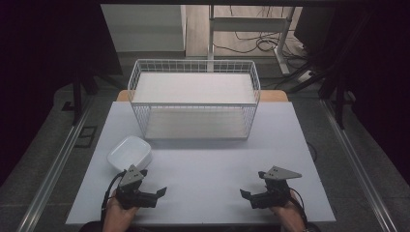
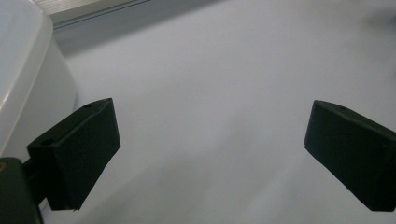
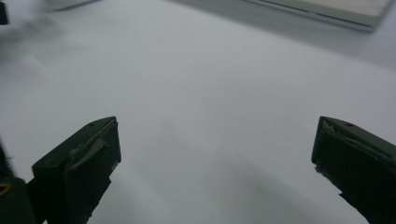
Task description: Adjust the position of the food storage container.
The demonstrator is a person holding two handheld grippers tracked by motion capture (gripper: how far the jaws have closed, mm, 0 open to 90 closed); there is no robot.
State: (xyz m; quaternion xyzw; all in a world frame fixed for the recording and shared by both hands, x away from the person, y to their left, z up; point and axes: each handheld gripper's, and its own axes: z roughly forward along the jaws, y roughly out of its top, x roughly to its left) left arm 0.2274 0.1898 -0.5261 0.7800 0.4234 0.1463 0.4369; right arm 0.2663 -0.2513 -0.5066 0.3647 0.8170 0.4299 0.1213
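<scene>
White tabletop [image 1: 203,183] carries a wire basket [image 1: 193,96] far off and a white plastic tub [image 1: 129,152] near left, just beside the left gripper [image 1: 154,194]. Both it and the right gripper [image 1: 249,195] stand apart, empty. The tub looks light, stiff and slippery; its rim seems the best hold.

On the table [image 1: 203,164] my left gripper [image 1: 157,193] sits at the near left and my right gripper [image 1: 245,195] at the near right, well apart, tips turned toward each other. The dish [image 1: 128,152] lies just behind my left gripper. The wire basket [image 1: 193,99] stands at the far middle, behind everything, well away from both of mine
</scene>
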